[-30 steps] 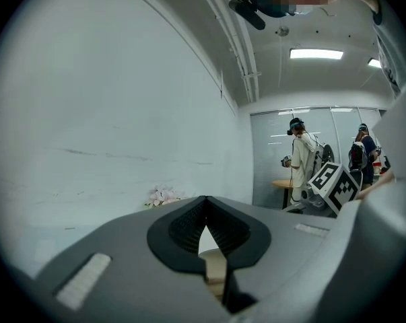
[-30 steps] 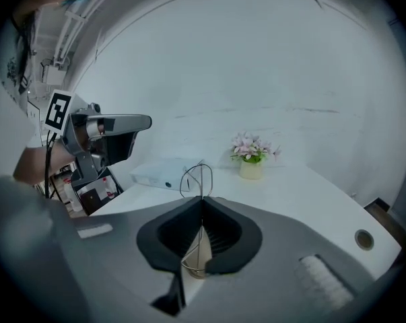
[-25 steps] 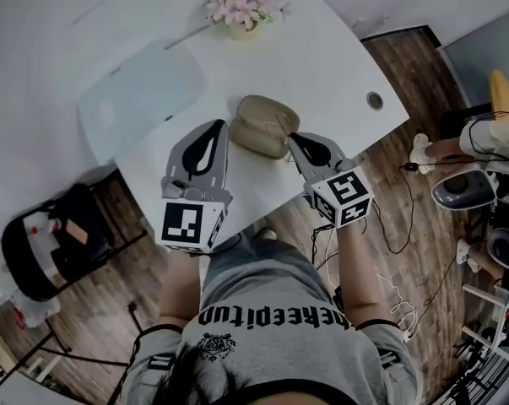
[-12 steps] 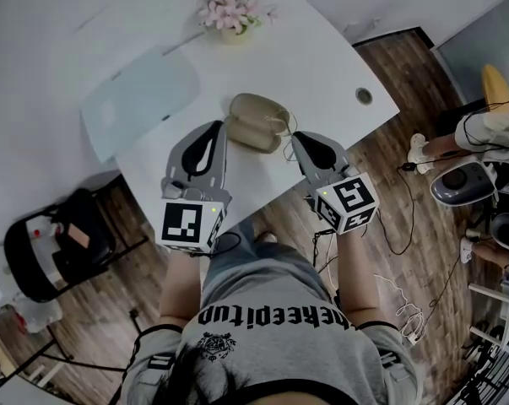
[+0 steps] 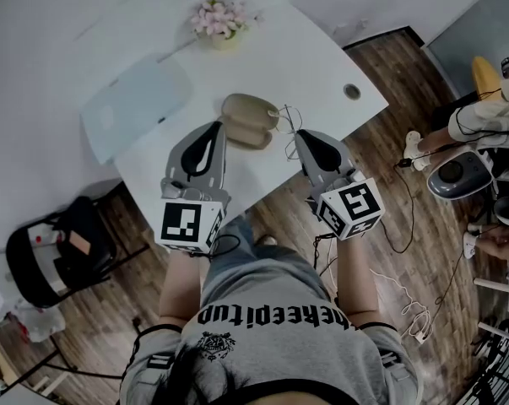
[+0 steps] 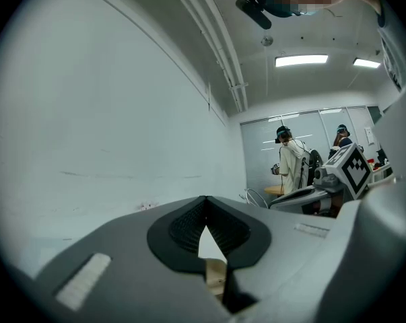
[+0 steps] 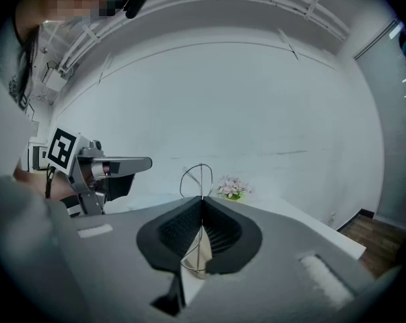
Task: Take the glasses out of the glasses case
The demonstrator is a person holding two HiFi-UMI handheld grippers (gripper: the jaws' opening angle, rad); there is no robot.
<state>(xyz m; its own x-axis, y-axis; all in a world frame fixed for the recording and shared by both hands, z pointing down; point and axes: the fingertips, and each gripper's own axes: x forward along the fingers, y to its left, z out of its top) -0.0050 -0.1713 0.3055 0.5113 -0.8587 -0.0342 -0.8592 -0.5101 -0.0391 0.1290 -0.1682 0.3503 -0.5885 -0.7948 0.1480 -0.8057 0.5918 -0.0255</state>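
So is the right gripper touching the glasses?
Touching. In the right gripper view, the right gripper has its jaws shut on the thin wire frame of the glasses, and a wire loop sticks up past the tips.

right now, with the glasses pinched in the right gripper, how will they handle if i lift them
The glasses show only thin wire, so they are probably very light and easily bent. The right gripper is shut on that wire, so squeezing harder seems risky. Held at one spot, they may swing or twist.
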